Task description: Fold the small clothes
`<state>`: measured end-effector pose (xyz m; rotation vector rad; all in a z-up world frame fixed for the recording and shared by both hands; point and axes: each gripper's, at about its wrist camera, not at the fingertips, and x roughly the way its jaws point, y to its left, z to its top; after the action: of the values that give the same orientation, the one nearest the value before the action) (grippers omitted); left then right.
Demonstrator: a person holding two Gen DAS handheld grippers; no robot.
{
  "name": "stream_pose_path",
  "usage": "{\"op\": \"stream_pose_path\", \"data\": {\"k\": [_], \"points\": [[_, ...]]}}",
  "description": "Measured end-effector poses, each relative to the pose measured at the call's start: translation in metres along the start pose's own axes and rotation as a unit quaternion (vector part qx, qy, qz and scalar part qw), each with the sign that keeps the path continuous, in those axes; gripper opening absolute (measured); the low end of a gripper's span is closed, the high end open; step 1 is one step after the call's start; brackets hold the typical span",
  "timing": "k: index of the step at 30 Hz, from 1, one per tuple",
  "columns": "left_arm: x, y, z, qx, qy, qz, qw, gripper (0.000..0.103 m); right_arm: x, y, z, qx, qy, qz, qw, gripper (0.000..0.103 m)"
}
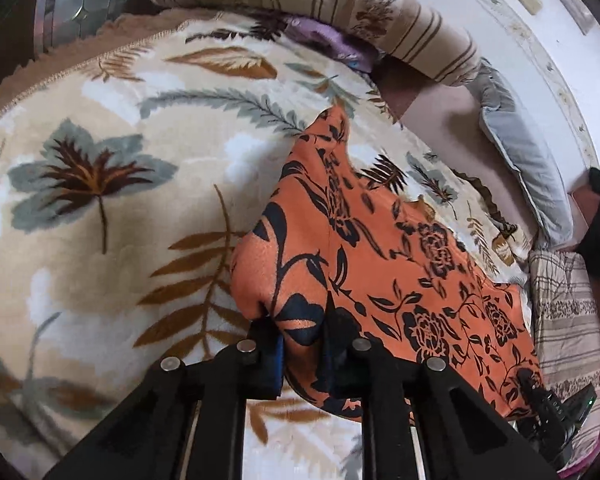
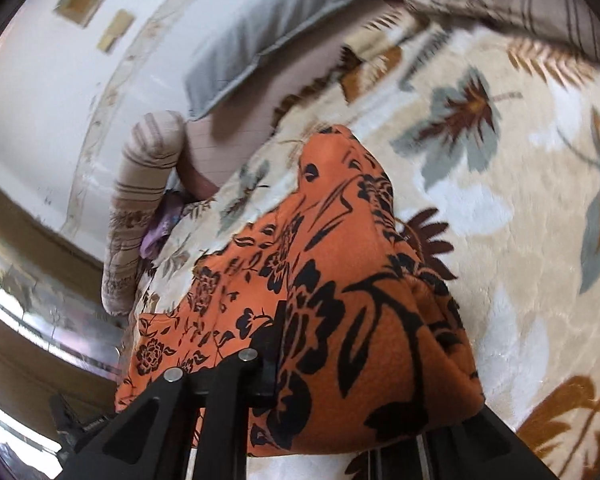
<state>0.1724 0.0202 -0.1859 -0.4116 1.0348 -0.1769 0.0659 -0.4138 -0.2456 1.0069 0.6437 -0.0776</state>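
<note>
An orange garment with a black flower print point(image 1: 384, 256) is held up over a cream leaf-patterned blanket point(image 1: 100, 200). My left gripper point(image 1: 302, 344) is shut on one edge of the garment, cloth bunched between its blue pads. My right gripper point(image 2: 340, 380) is shut on another edge of the same garment point(image 2: 332, 280); the cloth drapes over the right finger and hides it. The garment's far end hangs toward the blanket point(image 2: 520, 200). The right gripper also shows at the lower right of the left wrist view point(image 1: 556, 408).
A striped rolled quilt point(image 1: 320, 4) and a grey pillow point(image 1: 520, 152) lie along the bed's far side by a white wall. A purple cloth point(image 1: 332, 40) sits under the quilt. A striped cushion point(image 2: 140, 208) lies at the left in the right wrist view.
</note>
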Motion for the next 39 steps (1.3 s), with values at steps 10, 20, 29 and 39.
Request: {"op": "stream_pose_path", "data": {"k": [10,20,29,39], "points": [[-0.003,0.015,-0.038,0.043,0.043,0.052,0.9967,0.023,0.008,-0.044,-0.017,0.056,0.108,-0.012,0.993,0.021],[-0.082,-0.006,-0.026,0.123,-0.086,0.130,0.9801,0.047,-0.039,-0.064,0.011,0.095,-0.002,-0.074,0.993,0.049],[-0.035,-0.056,-0.026,0.233,-0.070,0.141,0.9597,0.057,-0.033,-0.010,0.004,-0.044,-0.013,-0.017,0.999,0.046],[0.029,-0.032,-0.031,0.209,0.039,0.172,0.9617,0.062,0.019,-0.026,-0.010,-0.014,0.112,-0.029,0.993,0.038]]}}
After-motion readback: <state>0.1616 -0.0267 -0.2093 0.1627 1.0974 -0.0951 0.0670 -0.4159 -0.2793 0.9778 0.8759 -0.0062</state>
